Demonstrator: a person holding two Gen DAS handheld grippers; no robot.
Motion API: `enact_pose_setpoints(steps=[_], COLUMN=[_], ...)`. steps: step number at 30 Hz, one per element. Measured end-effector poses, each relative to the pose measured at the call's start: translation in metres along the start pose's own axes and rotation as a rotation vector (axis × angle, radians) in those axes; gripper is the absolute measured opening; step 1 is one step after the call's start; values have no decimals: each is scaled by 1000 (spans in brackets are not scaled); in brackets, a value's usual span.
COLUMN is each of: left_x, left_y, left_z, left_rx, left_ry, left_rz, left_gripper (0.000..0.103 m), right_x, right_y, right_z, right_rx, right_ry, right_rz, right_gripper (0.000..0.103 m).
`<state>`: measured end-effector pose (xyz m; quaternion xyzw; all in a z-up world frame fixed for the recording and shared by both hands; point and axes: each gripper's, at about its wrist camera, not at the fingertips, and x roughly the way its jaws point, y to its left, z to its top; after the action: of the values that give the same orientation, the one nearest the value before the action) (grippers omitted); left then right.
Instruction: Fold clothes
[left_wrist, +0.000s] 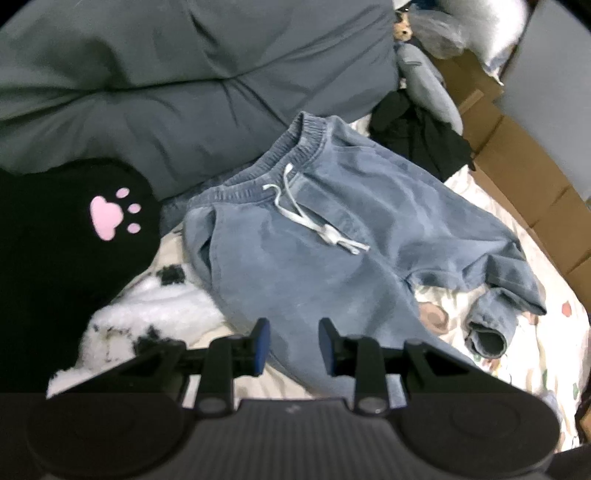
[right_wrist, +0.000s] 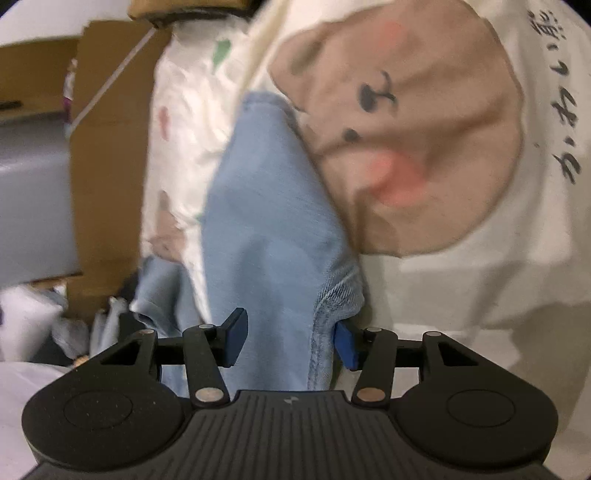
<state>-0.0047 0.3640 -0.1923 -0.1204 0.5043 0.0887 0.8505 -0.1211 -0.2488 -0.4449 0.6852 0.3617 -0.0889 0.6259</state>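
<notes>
Blue sweatpants (left_wrist: 314, 236) with a white drawstring (left_wrist: 306, 218) lie spread on the printed bed sheet (left_wrist: 517, 332), waistband away from me; one leg is bent, its cuff (left_wrist: 487, 338) at the right. My left gripper (left_wrist: 293, 345) hovers open over the lower part of the near leg, nothing between its fingers. In the right wrist view, a light blue pant leg (right_wrist: 266, 206) runs between the fingers of my right gripper (right_wrist: 290, 341). The jaws stand wide apart around the ribbed cuff (right_wrist: 325, 332), which hides part of the right pad.
A grey duvet (left_wrist: 166, 74) fills the far side. A black cushion with a pink paw (left_wrist: 55, 229) and a white fluffy item (left_wrist: 155, 310) lie at the left. A black garment (left_wrist: 421, 136) and cardboard boxes (left_wrist: 517, 166) are at the right. The sheet shows a bear face print (right_wrist: 424, 147).
</notes>
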Motion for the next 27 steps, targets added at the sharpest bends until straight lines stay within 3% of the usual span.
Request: enact_pose_setpoints(steps=[3, 4, 5, 6, 21, 27], left_x=[-2, -2, -2, -3, 1, 9], left_y=[-2, -3, -3, -3, -4, -5], left_z=[-1, -2, -2, -2, -7, -8], left_rx=[7, 8, 8, 9, 46, 61], left_ry=[-2, -2, -2, -2, 15, 34], left_rz=[-2, -2, -2, -2, 24, 44], left_gripper=[31, 31, 31, 31, 31, 31], right_x=[2, 3, 4, 5, 61, 105], right_y=[8, 13, 18, 24, 127, 148], right_z=[3, 2, 2, 2, -53, -67], right_rx=[14, 1, -35, -76, -537, -628], right_ry=[-20, -22, -12, 3, 142, 197], right_rz=[23, 24, 17, 7, -16, -66], right_gripper=[48, 39, 9, 2, 1, 2])
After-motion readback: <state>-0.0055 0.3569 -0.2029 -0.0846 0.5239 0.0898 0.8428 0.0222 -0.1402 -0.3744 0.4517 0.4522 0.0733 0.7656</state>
